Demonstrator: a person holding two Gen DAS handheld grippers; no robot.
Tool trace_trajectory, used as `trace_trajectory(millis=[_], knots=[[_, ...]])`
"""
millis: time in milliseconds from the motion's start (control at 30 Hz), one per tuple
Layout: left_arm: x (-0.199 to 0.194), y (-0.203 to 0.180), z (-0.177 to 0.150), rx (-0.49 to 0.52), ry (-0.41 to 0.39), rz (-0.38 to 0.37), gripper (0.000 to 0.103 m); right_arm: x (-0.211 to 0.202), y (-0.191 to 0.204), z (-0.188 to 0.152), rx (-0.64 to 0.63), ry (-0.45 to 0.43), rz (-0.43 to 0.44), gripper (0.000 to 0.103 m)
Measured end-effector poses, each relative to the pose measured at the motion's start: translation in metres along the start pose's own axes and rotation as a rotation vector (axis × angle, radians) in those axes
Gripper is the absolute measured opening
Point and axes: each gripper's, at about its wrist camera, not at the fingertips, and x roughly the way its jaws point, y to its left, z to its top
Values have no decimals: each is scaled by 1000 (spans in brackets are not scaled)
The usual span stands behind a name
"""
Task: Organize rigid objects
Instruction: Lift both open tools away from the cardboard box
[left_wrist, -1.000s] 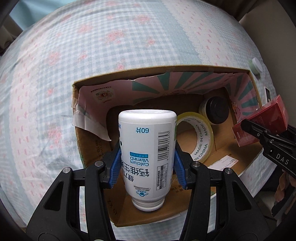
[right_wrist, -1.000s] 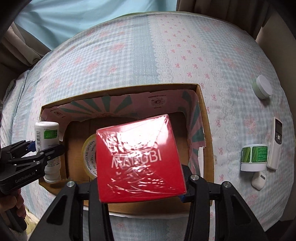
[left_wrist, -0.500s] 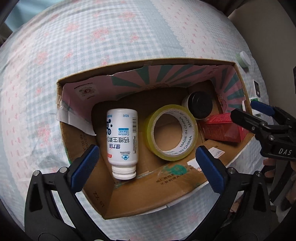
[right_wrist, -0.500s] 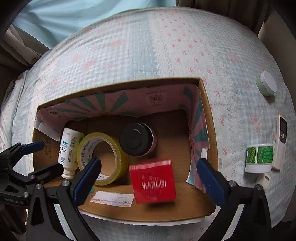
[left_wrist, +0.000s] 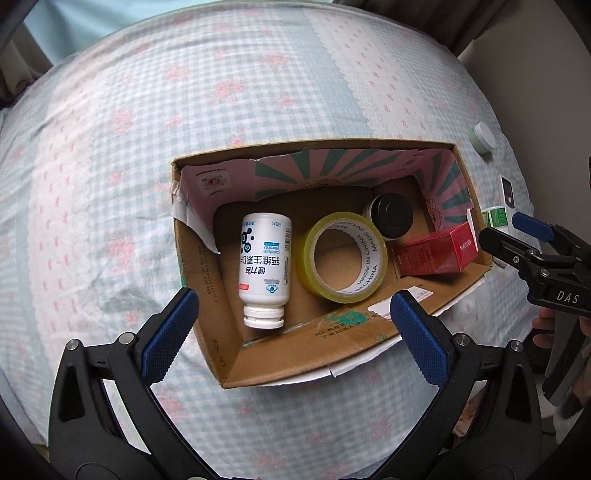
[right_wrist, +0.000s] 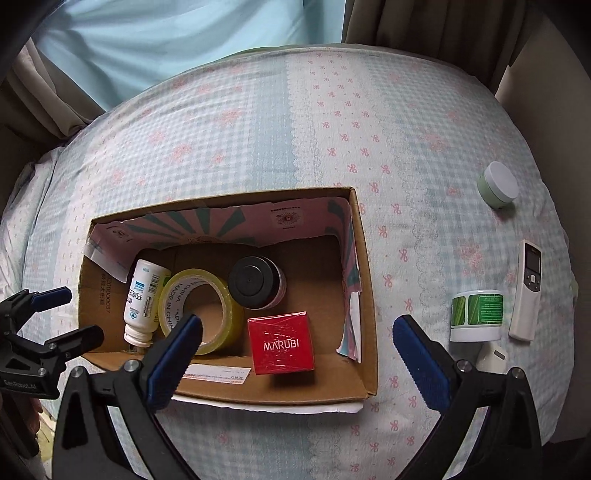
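Note:
An open cardboard box (left_wrist: 314, 363) (right_wrist: 365, 295) sits on the bed. Inside lie a white vitamin bottle (left_wrist: 265, 258) (right_wrist: 142, 295), a yellow tape roll (left_wrist: 341, 256) (right_wrist: 201, 306), a black-lidded jar (left_wrist: 391, 216) (right_wrist: 256, 282) and a red MARUBI box (left_wrist: 437, 251) (right_wrist: 280, 342). My left gripper (left_wrist: 291, 332) is open and empty above the box's near left side. My right gripper (right_wrist: 297, 352) is open and empty above the box's near right side. Each gripper also shows in the other's view, the right one (left_wrist: 517, 236) and the left one (right_wrist: 55, 314).
On the checked bedspread right of the box lie a green jar with a white lid (right_wrist: 496, 184) (left_wrist: 482, 138), a green-labelled white tub (right_wrist: 476, 315), a white remote (right_wrist: 528, 290) and a small white object (right_wrist: 491, 356). Curtains and a wall border the bed.
Both grippers opened and let go: the bottle and the red box dropped into the cardboard box. Both grippers have since pulled back and up, away from the box.

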Motion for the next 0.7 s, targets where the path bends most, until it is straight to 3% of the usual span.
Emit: trace_trajectory(millis=[267, 433, 700], knots=[[-28, 2, -23, -89, -26, -3, 103, -34, 10, -7, -58, -52, -4, 103], [-69, 0, -42, -133, -125, 28, 103, -59, 10, -14, -65, -58, 24, 103], [-109, -36, -52, -75, -196, 70, 103, -116, -6, -41, -83, -133, -15, 103]])
